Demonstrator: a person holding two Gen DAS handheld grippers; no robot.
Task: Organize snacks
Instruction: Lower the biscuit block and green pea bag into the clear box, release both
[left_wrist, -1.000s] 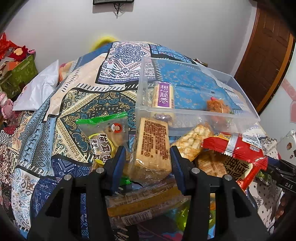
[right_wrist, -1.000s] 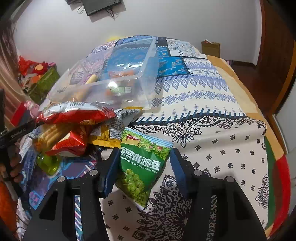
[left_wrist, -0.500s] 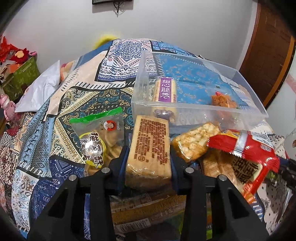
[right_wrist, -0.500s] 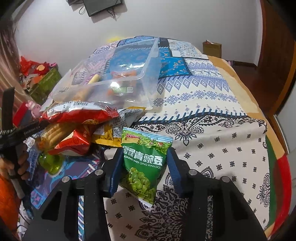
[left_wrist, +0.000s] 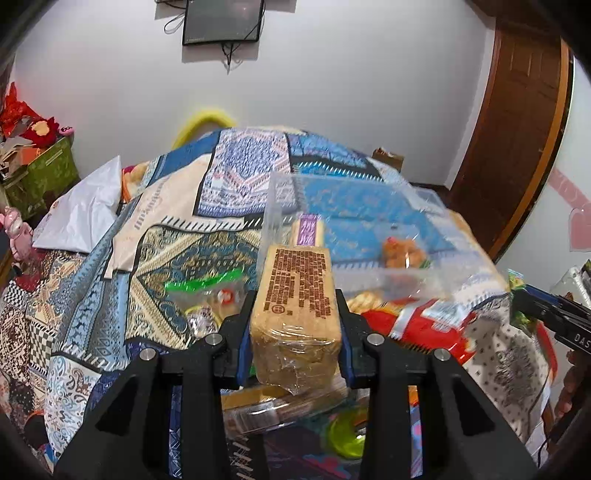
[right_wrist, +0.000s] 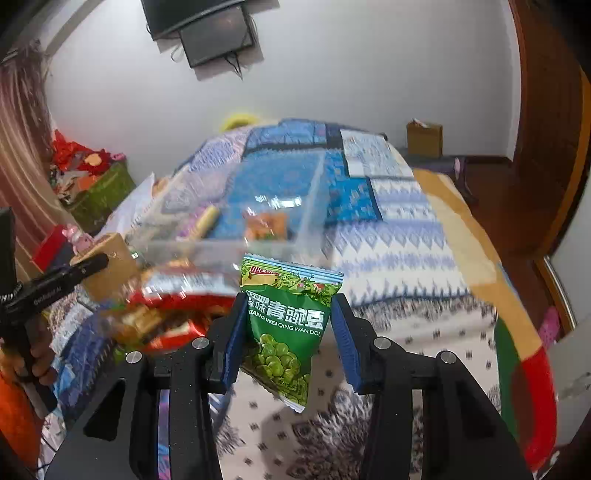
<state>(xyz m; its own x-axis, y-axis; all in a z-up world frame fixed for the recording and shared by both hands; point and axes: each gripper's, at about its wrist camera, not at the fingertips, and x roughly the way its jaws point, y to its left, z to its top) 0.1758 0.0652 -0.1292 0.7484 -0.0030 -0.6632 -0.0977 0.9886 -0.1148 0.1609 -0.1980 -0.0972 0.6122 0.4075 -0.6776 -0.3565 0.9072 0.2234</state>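
Patterned patchwork bedding (left_wrist: 177, 236) covers the bed on which everything is laid out, and the clear plastic bin (left_wrist: 354, 206) on it is taken as the landmark. Nearest the left wrist camera, the left gripper (left_wrist: 295, 325) is seen pinching a tan wrapped biscuit pack (left_wrist: 295, 295) printed with dark text, its pads pressed against both sides of the pack, which is held clear of the pile just in front of the bin's near wall. Below and beside it, short of the bin, a red snack packet (left_wrist: 424, 328) and a green-topped clear pouch (left_wrist: 203, 291) are seen lying among other wrappers. In the right wrist view, the right gripper (right_wrist: 286, 325) is clamped on a green pea packet (right_wrist: 288, 317), which is held upright, in front of the bin's (right_wrist: 258, 206) near right corner; its jaws have just been closing, with the packet between them. Inside the bin a purple-labelled pack (left_wrist: 308, 230) and an orange snack (left_wrist: 402, 253) are seen. Beyond the bin, a dark screen (left_wrist: 223, 20) is mounted on the white wall, and a brown door (left_wrist: 517, 122) is seen to the bin's right.
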